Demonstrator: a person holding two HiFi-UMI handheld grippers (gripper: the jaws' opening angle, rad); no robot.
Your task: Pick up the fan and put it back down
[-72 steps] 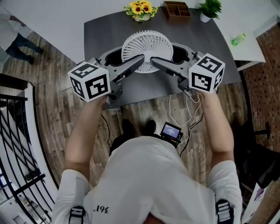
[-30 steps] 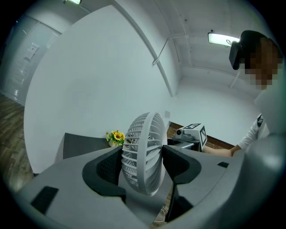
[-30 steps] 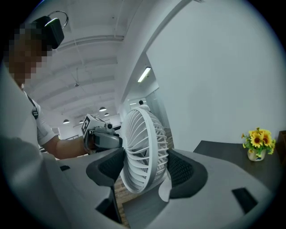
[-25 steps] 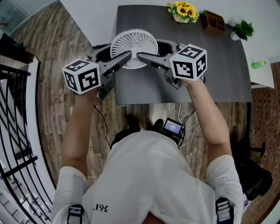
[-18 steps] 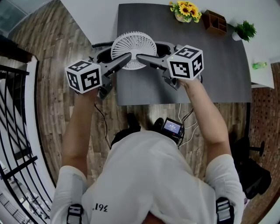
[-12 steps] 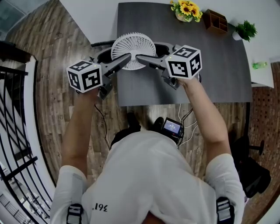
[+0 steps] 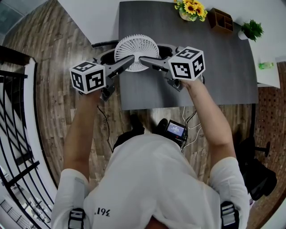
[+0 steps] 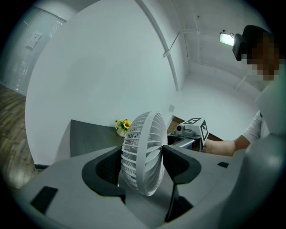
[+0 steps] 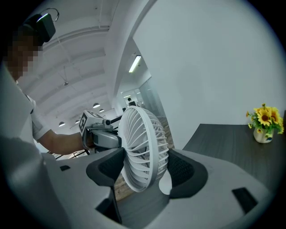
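A round white fan [image 7: 136, 52] is clamped between my two grippers, its grille facing up toward the head camera, over the left part of the dark grey table [image 7: 214, 67]. My left gripper [image 7: 121, 58] grips its rim from the left and my right gripper [image 7: 154, 54] from the right. In the left gripper view the fan [image 8: 143, 150] stands edge-on between the dark pads of the left gripper [image 8: 143, 170]. The right gripper view shows the same fan [image 9: 144, 152] pinched inside the right gripper [image 9: 144, 172]. Whether the fan touches the table is hidden.
Sunflowers in a pot [image 7: 191, 10], a wooden organiser [image 7: 219, 20] and a small green plant [image 7: 251, 30] stand along the table's far edge. A green bottle [image 7: 266, 65] lies on a white surface at right. A black railing [image 7: 18, 134] runs at left; a small screen device [image 7: 174, 129] lies on the floor.
Since 2.9 s ago both grippers have carried the fan from the table's middle toward its left side. Over the last second they have barely shifted, still clamped on it.
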